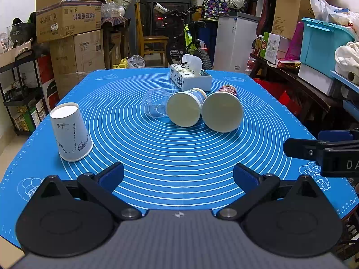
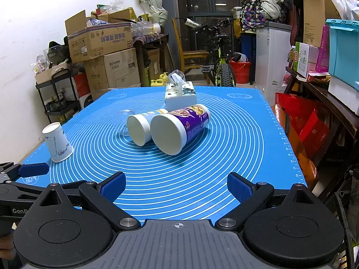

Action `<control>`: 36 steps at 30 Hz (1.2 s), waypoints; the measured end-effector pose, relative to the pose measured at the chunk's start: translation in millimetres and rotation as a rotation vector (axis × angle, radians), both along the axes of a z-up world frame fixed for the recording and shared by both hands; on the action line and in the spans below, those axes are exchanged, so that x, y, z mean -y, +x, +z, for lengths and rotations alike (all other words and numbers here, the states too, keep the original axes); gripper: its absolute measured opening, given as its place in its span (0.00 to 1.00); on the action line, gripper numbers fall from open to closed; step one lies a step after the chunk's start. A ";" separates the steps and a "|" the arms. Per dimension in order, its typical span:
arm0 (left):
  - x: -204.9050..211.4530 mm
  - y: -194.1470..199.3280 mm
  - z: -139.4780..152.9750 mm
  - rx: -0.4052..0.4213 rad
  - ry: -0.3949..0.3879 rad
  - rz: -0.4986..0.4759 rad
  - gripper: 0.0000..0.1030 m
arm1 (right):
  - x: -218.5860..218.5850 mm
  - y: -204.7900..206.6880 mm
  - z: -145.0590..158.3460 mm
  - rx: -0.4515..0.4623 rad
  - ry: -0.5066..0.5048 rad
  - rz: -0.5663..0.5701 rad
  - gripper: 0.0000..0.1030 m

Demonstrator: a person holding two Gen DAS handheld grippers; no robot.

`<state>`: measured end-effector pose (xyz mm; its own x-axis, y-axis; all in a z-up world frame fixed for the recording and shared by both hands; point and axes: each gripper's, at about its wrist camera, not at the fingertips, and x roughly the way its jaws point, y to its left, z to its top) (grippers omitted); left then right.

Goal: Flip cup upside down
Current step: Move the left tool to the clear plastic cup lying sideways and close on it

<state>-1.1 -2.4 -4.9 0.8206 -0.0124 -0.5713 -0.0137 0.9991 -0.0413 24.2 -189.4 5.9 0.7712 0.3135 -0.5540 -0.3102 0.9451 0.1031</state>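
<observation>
A white paper cup [image 1: 71, 132] stands upside down at the left of the blue mat [image 1: 179, 157]; it also shows in the right wrist view [image 2: 57, 142]. A purple-printed cup [image 2: 179, 130], a blue-and-white cup [image 2: 142, 129] and a clear plastic cup [image 1: 156, 105] lie on their sides mid-mat, open ends toward me. My left gripper [image 1: 178, 176] is open and empty near the front edge. My right gripper [image 2: 176, 186] is open and empty beside it; part of it shows in the left wrist view [image 1: 323, 150].
A tissue box [image 1: 190, 78] sits behind the lying cups. Cardboard boxes [image 1: 69, 22], a bicycle [image 1: 190, 40], a white cabinet [image 1: 235, 42] and shelves with bins [image 1: 325, 42] surround the table.
</observation>
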 end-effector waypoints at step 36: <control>-43.4 174.4 3.0 -0.034 0.042 0.145 0.99 | 6.9 77.0 -6.8 0.000 0.002 -0.059 0.94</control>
